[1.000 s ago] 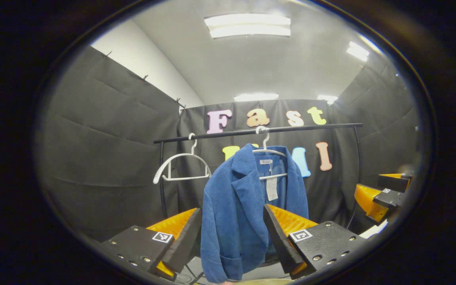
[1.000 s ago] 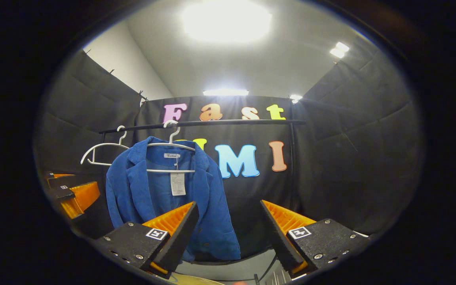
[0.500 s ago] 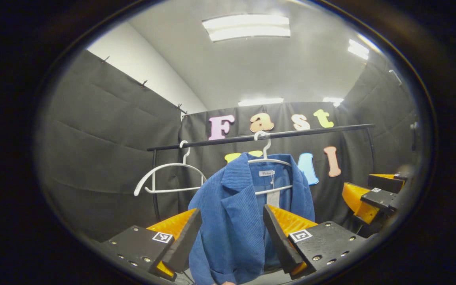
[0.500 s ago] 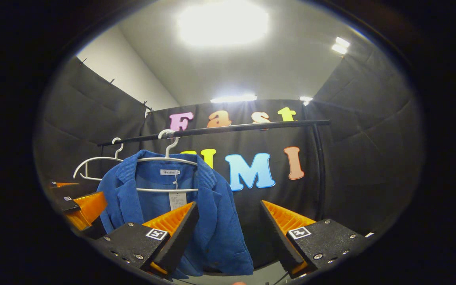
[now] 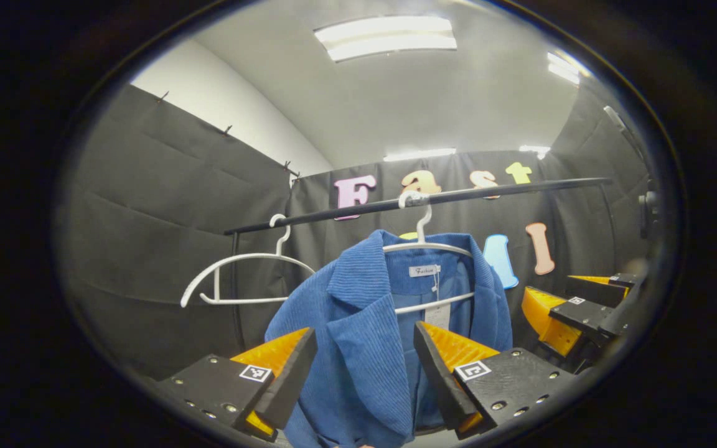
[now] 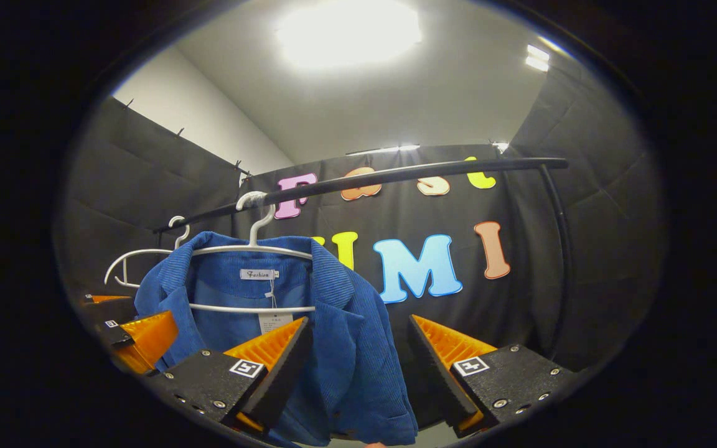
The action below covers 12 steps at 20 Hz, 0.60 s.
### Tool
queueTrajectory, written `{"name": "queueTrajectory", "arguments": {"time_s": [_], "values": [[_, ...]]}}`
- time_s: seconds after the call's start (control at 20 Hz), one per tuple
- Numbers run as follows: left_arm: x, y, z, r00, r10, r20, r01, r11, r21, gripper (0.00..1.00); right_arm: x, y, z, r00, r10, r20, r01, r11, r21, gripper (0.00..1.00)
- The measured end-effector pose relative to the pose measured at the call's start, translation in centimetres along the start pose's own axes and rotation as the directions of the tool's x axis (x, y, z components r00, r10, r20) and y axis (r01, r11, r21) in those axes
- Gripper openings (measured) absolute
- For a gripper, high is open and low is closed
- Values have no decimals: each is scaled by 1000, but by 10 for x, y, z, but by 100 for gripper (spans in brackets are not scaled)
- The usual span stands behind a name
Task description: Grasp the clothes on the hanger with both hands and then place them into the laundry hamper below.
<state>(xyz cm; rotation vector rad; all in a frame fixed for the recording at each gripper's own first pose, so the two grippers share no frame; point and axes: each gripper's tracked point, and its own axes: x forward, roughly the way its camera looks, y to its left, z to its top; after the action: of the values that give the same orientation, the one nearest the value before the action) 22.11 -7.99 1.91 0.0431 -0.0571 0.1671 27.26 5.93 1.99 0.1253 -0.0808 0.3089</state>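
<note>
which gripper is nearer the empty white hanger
Left. The left gripper faces the jacket's lapel on the side toward the empty hanger; the right gripper is at the jacket's far side.

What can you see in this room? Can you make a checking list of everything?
Surface: nothing seen.
Job's things: blue jacket hangs on a white hanger from the black rail; hamper nothing seen.
Clutter: empty hanger on the same rail, beside the jacket.
Grippers: left tongs open, jacket front between the fingers, not pressed; right tongs open, at the jacket's other side.
Cables: nothing seen.
Surroundings: black cloth walls, ceiling lights.
</note>
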Motion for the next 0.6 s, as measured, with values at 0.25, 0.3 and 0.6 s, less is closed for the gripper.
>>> {"name": "queueTrajectory", "arguments": {"time_s": [0.25, 0.3, 0.6], "values": [[21, -1, -22, 998, 44, -38, -44, 999, 4, 91, 33, 5, -24, 998, 56, -32, -55, 998, 29, 94], [24, 1, -26, 998, 55, -44, -55, 998, 3, 91, 40, 8, -29, 997, 70, -38, -69, 997, 38, 95], [44, 2, -45, 992, 106, -69, -102, 993, 57, 90, 71, 20, -53, 990, 118, -71, -115, 992, 51, 94]]}}
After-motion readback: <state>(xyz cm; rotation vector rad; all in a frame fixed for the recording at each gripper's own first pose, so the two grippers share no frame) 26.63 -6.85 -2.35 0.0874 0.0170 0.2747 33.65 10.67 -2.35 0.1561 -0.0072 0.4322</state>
